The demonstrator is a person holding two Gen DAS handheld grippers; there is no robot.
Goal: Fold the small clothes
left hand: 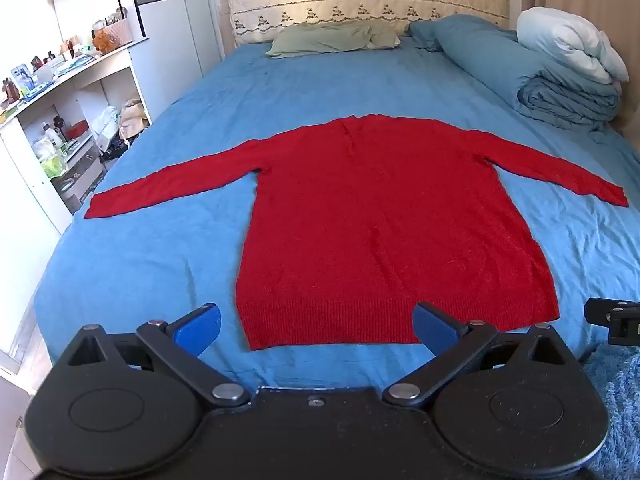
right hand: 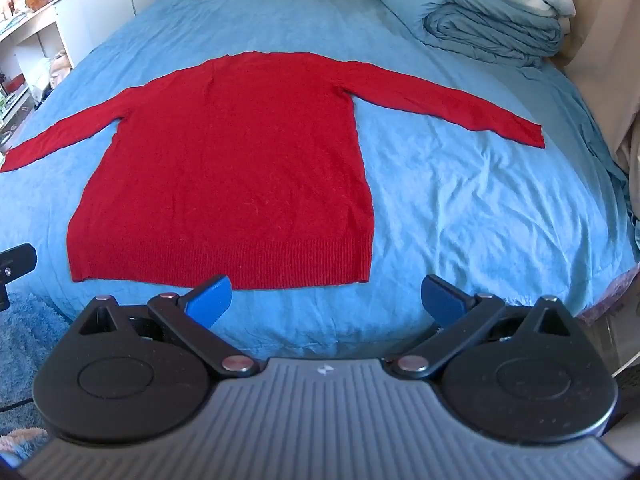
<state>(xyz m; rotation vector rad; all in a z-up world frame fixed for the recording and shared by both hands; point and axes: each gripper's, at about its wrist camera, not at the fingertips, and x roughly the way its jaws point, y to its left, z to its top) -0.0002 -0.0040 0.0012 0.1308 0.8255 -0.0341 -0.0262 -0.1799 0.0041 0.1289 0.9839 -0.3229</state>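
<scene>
A red sweater [right hand: 228, 168] lay flat on the blue bedsheet [right hand: 460, 200], both sleeves spread out sideways and its ribbed hem nearest the camera. The right gripper [right hand: 326, 300] hovered by the hem's right end, jaws wide apart, holding nothing. A folded blue duvet [right hand: 480, 20] sat at the far right.

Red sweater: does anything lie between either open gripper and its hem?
Nothing visible does. The red sweater lies flat on the blue sheet. The left gripper and right gripper face its hem, with only bare sheet between.
</scene>
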